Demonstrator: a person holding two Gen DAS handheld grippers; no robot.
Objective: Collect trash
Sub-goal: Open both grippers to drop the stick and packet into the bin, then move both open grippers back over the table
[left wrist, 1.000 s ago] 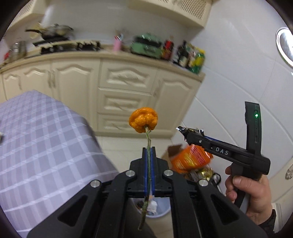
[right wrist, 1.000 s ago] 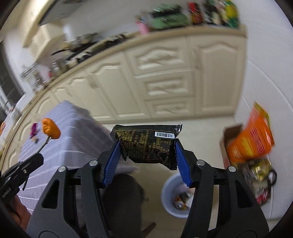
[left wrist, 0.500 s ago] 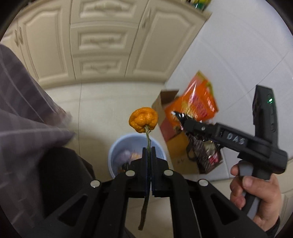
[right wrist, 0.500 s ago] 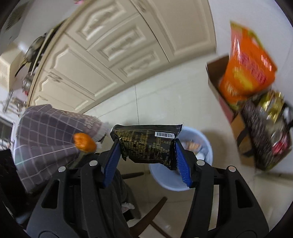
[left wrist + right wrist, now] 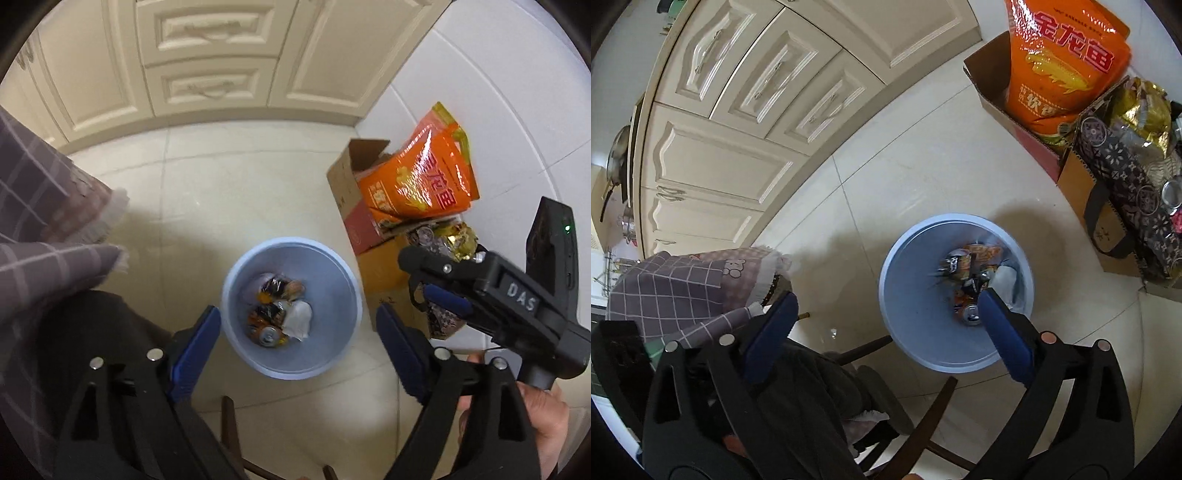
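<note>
Below both tools, on the cream tiled floor [image 5: 207, 177], stands a round pale-blue plastic bin [image 5: 332, 280], its smooth rim a clean circle with bare tile all round except toward the right, where a brown cardboard box [image 5: 345, 184] sits near it against the white tiled wall. Crumpled trash [image 5: 280, 310] lies heaped at the bin's bottom: foil wrappers, a dented can end, a white wad of paper. The left tool [image 5: 295, 332] hangs over the bin with its jaws having just spread wide, blue pads apart and nothing between them. The right tool [image 5: 886, 314] has likewise just been opening and stands wide and empty, one blue pad over the bin's inner wall, the other over the cloth edge; in the left view its black body is held by a hand [image 5: 543, 421] at the lower right. A glossy orange bag [image 5: 1063, 62] stands upright in the box, beside a patterned dark tote [image 5: 1123, 177] stuffed with gold foil. At the left a grey checked cloth [image 5: 672, 288] with a fringed hem drapes over the table corner, just above a dark wooden chair [image 5: 871, 347]. Cream panelled cabinets [image 5: 207, 55] close off the far edge of the floor.
</note>
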